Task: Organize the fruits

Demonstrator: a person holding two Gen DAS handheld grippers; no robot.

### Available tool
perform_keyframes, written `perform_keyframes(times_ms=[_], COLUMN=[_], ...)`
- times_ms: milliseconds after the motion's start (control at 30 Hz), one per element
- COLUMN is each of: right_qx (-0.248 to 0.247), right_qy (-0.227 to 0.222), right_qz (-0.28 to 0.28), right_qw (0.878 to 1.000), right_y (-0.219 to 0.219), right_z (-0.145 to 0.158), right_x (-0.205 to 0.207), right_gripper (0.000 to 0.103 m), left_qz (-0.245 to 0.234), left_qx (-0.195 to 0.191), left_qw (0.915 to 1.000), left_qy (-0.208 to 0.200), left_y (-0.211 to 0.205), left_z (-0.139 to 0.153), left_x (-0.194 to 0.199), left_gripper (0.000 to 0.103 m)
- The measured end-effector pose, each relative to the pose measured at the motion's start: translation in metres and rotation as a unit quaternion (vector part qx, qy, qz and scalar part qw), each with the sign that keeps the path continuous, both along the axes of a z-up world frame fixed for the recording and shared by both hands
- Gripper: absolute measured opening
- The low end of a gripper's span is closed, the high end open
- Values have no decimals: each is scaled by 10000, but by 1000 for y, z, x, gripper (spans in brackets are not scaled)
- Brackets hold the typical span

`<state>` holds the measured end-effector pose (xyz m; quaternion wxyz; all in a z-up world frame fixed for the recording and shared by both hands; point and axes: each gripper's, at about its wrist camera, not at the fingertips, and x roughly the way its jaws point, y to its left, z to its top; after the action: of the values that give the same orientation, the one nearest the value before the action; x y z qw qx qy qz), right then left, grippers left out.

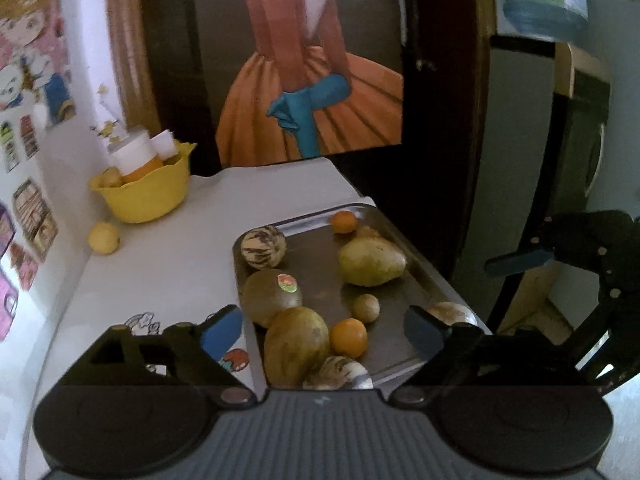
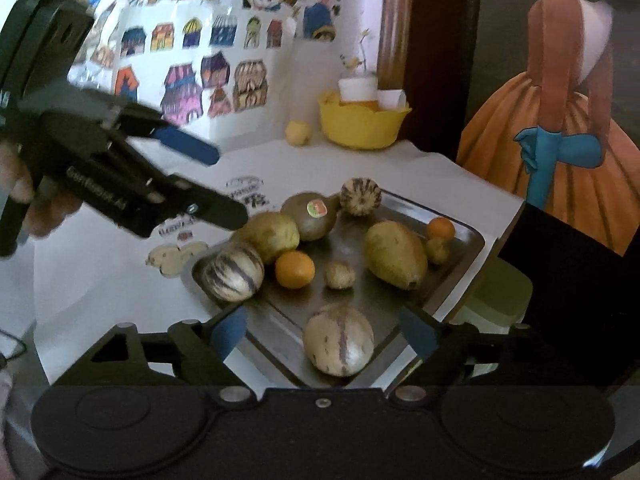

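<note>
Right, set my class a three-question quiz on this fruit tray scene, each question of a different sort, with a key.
1. True or false: the left claw is shut on a fruit.
2. How many oranges lie on the metal tray?
3. The fruit bearing a sticker is: A) striped melon B) round brownish-green fruit C) lemon.

Key: 1. False; both claws are open, the right claw too. 2. Two: large orange, small orange. 3. B.
</note>
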<state>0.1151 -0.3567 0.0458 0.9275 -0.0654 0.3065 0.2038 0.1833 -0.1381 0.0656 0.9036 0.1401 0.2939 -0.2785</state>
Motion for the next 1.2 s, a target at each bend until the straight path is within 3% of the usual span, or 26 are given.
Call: perform_keyframes(times_ms=[200, 400, 733, 933, 1200], right_qx=[258, 473, 787, 909, 941], right_qy=[-89, -50, 36, -12, -87], right_qz=[-232, -369, -636, -782, -899], right_qw=[9994, 9982, 9949, 9928, 9915], right_y=[1, 4, 7, 9, 20], right_z=[3, 4, 10, 13, 13], right_x=[-7, -14, -20, -29, -38], right_gripper=[97, 102, 102, 102, 102], left_qz=[484, 874, 1519, 1881, 2083], left_qx=[-547, -976, -1515, -1710, -1748], left_qw=[9973, 9913, 9762, 9666, 9616], left_qy=[-55, 116, 318, 335, 380], left_y=[26, 50, 81, 94, 96], left_z=[1, -6, -18, -23, -26], left_x=[-14, -26, -44, -54, -68], left_gripper=[102, 102, 102, 103, 103])
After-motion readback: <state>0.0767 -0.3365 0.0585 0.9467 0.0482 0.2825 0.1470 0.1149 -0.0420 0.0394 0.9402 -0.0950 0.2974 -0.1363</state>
